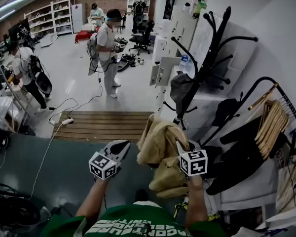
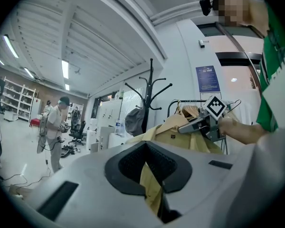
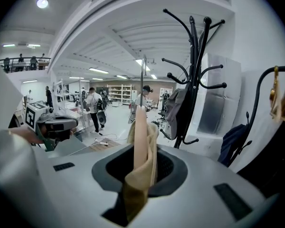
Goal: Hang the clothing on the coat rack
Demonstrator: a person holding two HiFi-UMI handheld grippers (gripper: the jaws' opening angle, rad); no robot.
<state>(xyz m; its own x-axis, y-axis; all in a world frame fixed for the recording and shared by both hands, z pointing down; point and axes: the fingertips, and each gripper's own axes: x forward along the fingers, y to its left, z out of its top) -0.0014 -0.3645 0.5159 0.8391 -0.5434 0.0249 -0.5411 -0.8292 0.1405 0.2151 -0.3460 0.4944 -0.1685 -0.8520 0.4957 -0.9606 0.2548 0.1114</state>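
Observation:
A tan jacket [image 1: 157, 143] hangs between my two grippers, in front of the black coat rack [image 1: 205, 65]. The left gripper [image 1: 122, 146] is shut on a fold of the tan cloth [image 2: 151, 186] at the jacket's left side. The right gripper [image 1: 180, 144] is shut on tan cloth wrapped round a pale wooden hanger piece [image 3: 141, 137], and a thin metal hook [image 3: 142, 82] rises from it. In the right gripper view the coat rack [image 3: 197, 75] stands close ahead to the right, with a grey garment [image 3: 175, 109] on one of its lower pegs. From the left gripper view the right gripper [image 2: 195, 124] shows above the jacket.
A clothes rail [image 1: 259, 90] at the right carries black garments [image 1: 241, 154] and wooden hangers [image 1: 272, 124]. White lockers [image 1: 170, 58] stand behind the rack. A wooden pallet [image 1: 103, 125] lies ahead on the floor. People [image 1: 107, 51] stand further back in the hall.

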